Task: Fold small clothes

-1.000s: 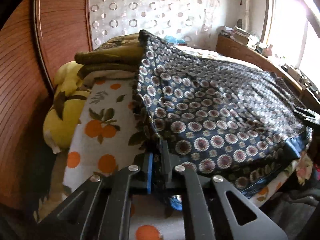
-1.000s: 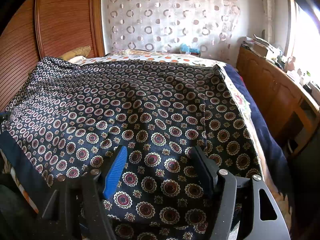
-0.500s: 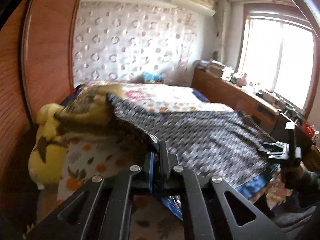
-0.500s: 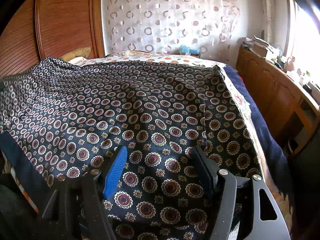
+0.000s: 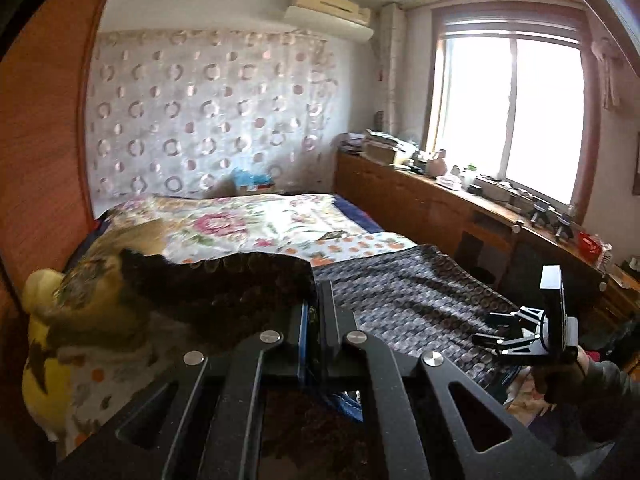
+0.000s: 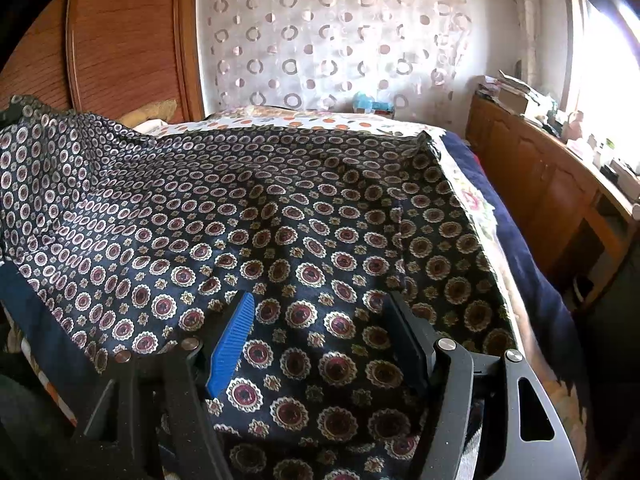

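We're looking into a home bedroom: a bed (image 5: 280, 220) is lying under floral sheets, a wall air conditioner (image 5: 328, 12) is hanging above a circle-patterned curtain (image 5: 208, 120), daylight's pouring through the window (image 5: 512, 116).

1. Daylight enters through the large pink-framed window (image 5: 508, 120) on the right; its panes are blown out to white.
2. Left wrist view: soft throughout, motion blur on the dark navy medallion-print cloth (image 5: 400, 300); its raised near fold lies in shadow.
3. Right wrist view: sharper, the cloth's print crisp; white glare along the right edge.
4. Both views: strong fisheye bending, black vignette in the corners.
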A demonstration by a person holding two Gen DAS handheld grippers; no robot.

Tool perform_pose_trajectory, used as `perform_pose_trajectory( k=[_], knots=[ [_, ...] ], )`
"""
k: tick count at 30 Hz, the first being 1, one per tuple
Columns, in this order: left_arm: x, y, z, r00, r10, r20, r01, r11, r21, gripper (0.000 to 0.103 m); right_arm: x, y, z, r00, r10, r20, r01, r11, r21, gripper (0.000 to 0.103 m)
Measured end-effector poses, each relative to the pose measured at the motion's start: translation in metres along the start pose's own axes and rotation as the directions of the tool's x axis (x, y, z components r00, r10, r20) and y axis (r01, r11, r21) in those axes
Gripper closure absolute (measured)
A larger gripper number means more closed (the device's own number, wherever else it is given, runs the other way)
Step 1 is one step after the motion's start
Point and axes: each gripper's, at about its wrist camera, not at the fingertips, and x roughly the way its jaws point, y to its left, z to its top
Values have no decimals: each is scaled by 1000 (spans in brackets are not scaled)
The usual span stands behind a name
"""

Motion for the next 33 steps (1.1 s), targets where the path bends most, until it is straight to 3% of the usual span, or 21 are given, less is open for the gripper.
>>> perform_pose_trajectory(
  k=[5,13,17,21,24,26,33],
  knots=[
    [18,-27,18,998,-69,7,69,997,41,98,-18,-15,-1,1000,-3,25,2,999,38,34],
    [47,-87,49,979,-202,6,200,971,131,98,-49,-29,0,996,-55,72,51,997,50,34],
    [65,-111,52,971,-238,-29,239,959,150,98,-58,-31,-4,995,-56,82,51,997,62,34],
    [90,-124,42,964,-241,-113,255,957,139,98,-58,-35,-8,996,-50,72,45,997,68,34],
    [102,-127,33,955,-252,-158,271,956,113,86,-56,-35,-10,997,-44,64,39,997,66,34],
    [103,-130,28,955,-246,-165,265,958,109,64,-56,-37,-10,997,-37,65,33,997,68,34],
    [85,-119,16,971,-181,-155,202,971,131,49,-54,-32,-6,997,-23,76,18,998,66,34]
  ],
)
